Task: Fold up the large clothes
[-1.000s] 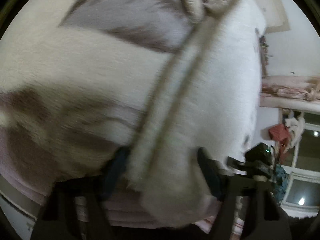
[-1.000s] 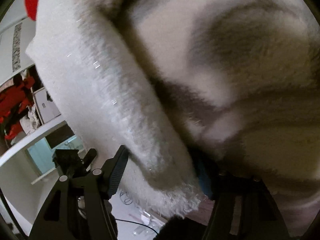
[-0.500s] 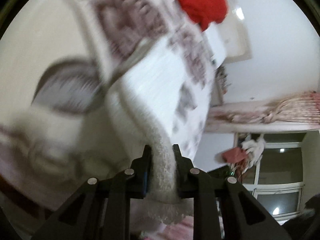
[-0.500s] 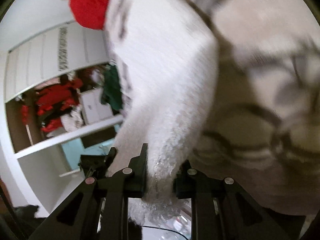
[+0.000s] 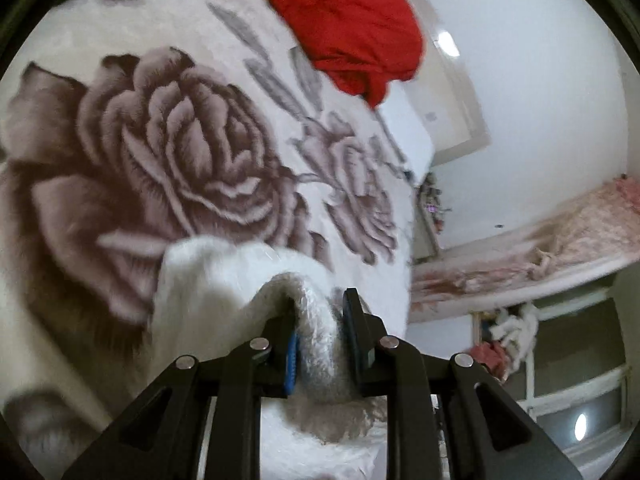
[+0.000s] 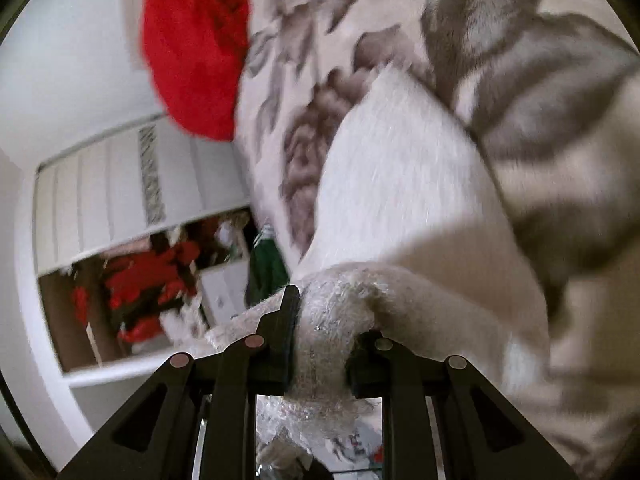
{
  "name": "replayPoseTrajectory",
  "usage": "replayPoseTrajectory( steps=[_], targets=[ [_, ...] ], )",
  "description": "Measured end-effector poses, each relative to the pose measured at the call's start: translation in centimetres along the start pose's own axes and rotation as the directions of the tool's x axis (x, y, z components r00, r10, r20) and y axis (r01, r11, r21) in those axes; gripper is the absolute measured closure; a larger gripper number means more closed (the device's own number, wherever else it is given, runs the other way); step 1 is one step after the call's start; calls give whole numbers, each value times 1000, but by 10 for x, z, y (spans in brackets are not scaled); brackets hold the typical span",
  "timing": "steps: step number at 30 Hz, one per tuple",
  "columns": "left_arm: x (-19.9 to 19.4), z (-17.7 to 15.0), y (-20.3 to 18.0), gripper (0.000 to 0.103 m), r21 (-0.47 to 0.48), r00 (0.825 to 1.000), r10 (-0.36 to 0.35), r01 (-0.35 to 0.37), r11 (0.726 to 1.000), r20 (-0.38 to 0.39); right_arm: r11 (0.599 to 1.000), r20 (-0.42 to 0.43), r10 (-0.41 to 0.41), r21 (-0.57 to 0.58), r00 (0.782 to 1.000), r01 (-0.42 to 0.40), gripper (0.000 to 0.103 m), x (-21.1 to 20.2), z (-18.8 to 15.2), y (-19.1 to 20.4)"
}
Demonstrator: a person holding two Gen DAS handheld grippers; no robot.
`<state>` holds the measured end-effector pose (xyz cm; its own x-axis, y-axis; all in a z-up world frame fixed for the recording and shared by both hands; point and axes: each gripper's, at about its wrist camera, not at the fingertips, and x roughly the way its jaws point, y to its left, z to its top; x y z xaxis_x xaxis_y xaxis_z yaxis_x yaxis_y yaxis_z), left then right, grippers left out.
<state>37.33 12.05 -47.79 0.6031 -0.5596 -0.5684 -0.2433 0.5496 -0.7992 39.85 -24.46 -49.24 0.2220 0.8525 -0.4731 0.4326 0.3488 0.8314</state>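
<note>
A white fluffy garment [image 5: 224, 280] lies on a cream bed cover with large brownish roses [image 5: 168, 152]. My left gripper [image 5: 320, 332] is shut on a thick fold of the white garment's edge. In the right wrist view the same white garment [image 6: 392, 184] stretches away over the rose cover [image 6: 560, 120], and my right gripper [image 6: 324, 340] is shut on another bunched edge of it. Both grips hold the fabric between the fingers, with frayed fluff hanging below.
A red garment [image 5: 344, 20] lies at the far end of the bed, also in the right wrist view [image 6: 192, 48]. A white wardrobe with red clothes [image 6: 132, 208] stands beyond. A window [image 5: 568, 380] and a pink curtain pelmet [image 5: 560, 236] are to the right.
Both grippers closed on the white garment's edge about half a second ago and have pulled it back and down, so the rose bed cover now shows.
</note>
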Motion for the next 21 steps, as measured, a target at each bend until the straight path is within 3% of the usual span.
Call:
replayPoseTrajectory(
  steps=[4, 7, 9, 11, 13, 14, 15, 16, 17, 19, 20, 21],
  targets=[
    [56, 28, 40, 86, -60, 996, 68, -72, 996, -65, 996, -1, -46, 82, 999, 46, 82, 43, 46, -23],
    [89, 40, 75, 85, -133, 985, 95, -114, 984, -145, 978, -49, -36, 206, 998, 45, 79, 73, 75, -46],
    [87, 42, 89, 84, -232, 985, 38, -77, 970, -168, 965, -73, -8, 262, 997, 27, 72, 80, 85, -47],
    [70, 42, 87, 82, -271, 987, -23, -22, 962, -159, 973, -87, 19, 229, 996, 1, 59, 77, 87, -32],
    [52, 41, 82, 74, -290, 988, -68, 26, 957, -136, 977, -88, 88, 201, 992, -69, 34, 68, 83, -16],
    [42, 40, 80, 59, -296, 990, -81, 43, 954, -118, 979, -79, 125, 174, 989, -110, 34, 60, 80, -6],
    [31, 40, 77, 35, -300, 993, -75, 43, 953, -96, 982, -60, 144, 128, 988, -136, 33, 50, 78, 5],
    [20, 39, 74, 26, -298, 995, -63, 39, 954, -72, 987, -49, 135, 92, 990, -130, 33, 42, 77, 13],
    [10, 39, 73, 20, -294, 998, -54, 40, 955, -43, 994, -36, 103, 51, 994, -101, 32, 34, 75, 21],
    [1, 36, 70, 20, -275, 999, -32, 22, 961, -29, 996, -11, -22, -89, 1000, 21, 32, 20, 70, 38],
    [-2, 34, 66, 20, -240, 999, -2, -6, 971, -35, 977, 11, -120, -175, 993, 120, 32, 17, 67, 45],
    [-3, 29, 60, 20, -176, 998, 42, -50, 983, -49, 930, 37, -243, -277, 969, 244, 32, 19, 61, 53]
  ],
)
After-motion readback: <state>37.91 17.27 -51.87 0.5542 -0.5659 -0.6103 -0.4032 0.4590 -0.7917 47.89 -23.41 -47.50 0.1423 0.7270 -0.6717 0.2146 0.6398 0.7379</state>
